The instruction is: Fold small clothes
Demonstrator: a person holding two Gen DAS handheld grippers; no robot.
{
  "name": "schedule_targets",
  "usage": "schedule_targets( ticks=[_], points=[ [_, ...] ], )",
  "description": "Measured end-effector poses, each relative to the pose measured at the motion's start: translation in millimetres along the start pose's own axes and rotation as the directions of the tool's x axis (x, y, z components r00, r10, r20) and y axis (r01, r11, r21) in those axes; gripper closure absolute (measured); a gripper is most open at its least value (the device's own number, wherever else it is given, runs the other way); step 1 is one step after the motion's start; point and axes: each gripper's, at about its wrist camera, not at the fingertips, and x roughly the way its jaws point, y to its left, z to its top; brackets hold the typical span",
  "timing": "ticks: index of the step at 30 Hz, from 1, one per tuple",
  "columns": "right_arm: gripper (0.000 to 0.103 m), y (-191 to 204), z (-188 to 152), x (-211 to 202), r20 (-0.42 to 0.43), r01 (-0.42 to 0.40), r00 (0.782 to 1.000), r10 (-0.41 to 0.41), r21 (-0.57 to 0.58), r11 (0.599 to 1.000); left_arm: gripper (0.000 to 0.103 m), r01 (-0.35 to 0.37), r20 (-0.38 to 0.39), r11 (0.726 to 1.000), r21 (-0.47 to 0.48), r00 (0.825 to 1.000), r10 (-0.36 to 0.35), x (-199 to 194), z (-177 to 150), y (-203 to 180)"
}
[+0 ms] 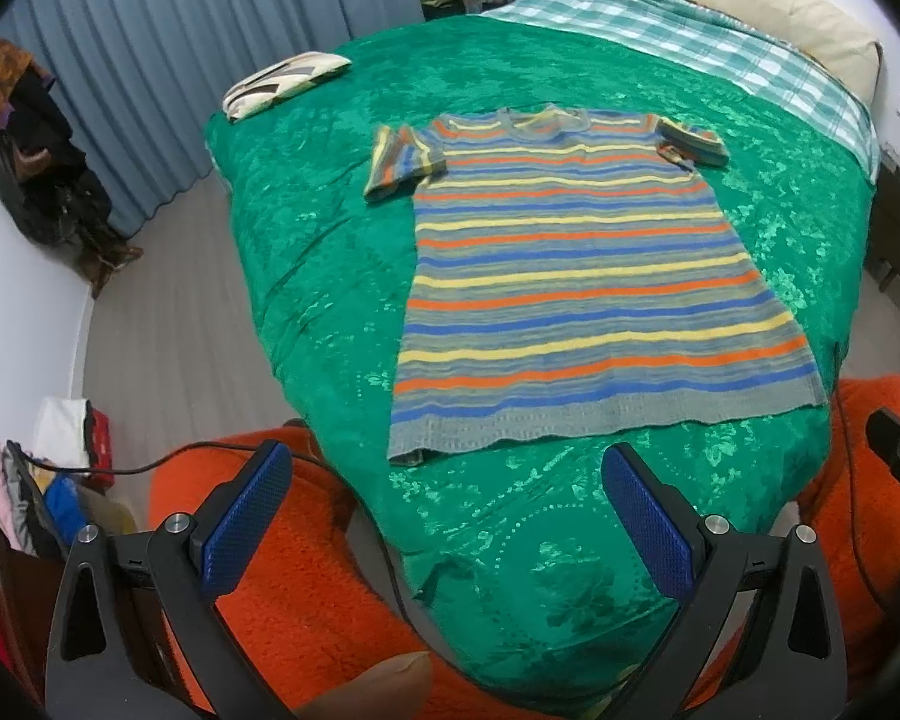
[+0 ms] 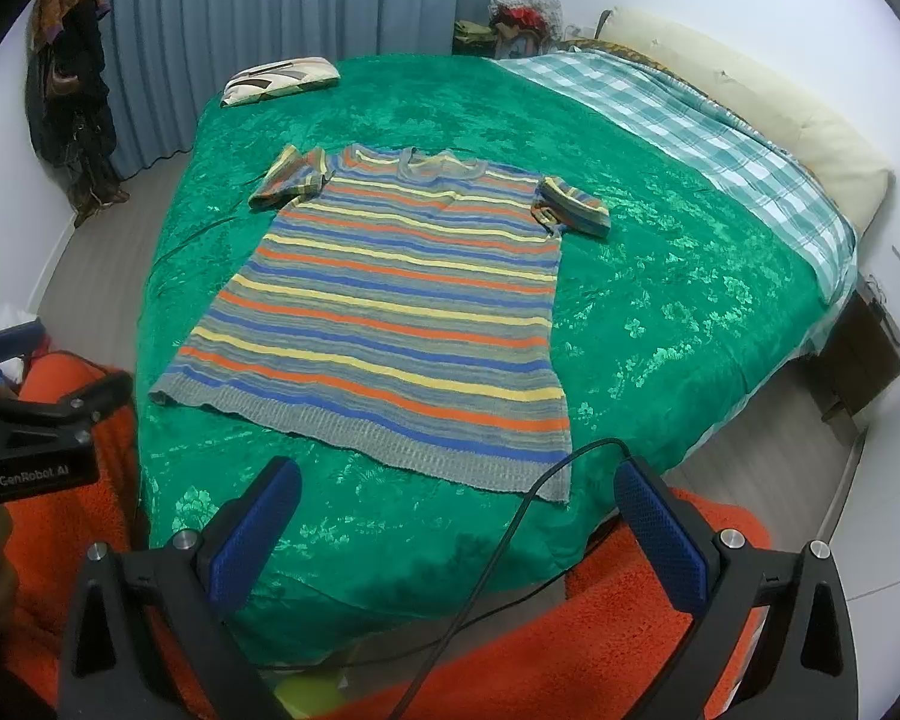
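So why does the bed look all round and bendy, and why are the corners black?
Left wrist view: the fisheye lens bulges the bed and curves the curtain, with dark corners from the lens rim; the striped shirt looks slightly soft. Right wrist view: same bulge and dark corners, shiny glints on the bed cover, and the shirt is sharper.

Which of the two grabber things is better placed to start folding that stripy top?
Probably the left. The left gripper hangs open just short of the striped knit T-shirt, near its hem's left corner on the green bedspread. The right gripper is open too, but a black cable crosses between its fingers.
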Motion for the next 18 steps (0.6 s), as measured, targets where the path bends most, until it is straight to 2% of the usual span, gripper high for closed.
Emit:
schedule_targets(
  ticks=[8, 14, 18],
  points=[
    [0.000, 0.3, -0.4, 1.2, -0.004, 0.002, 1.000, -0.002, 0.002, 1.000, 0.000, 0.021, -0.004, 1.000, 0.002, 1.000, -0.021, -1.7, 0.3, -0.9],
    [0.000, 1.2, -0.7, 1.5, -0.011, 0.064, 0.998, -0.064, -0.010, 0.998, 0.000, 0.022, -0.029, 1.000, -0.001, 0.999, -0.022, 3.7, 0.9, -0.8],
    [0.000, -2.0, -1.1, 3.9, -0.020, 0.084, 0.996, -0.084, -0.005, 0.996, 0.000, 0.023, -0.015, 1.000, 0.005, 1.000, -0.022, 3.2, 0.8, -1.4]
  ],
)
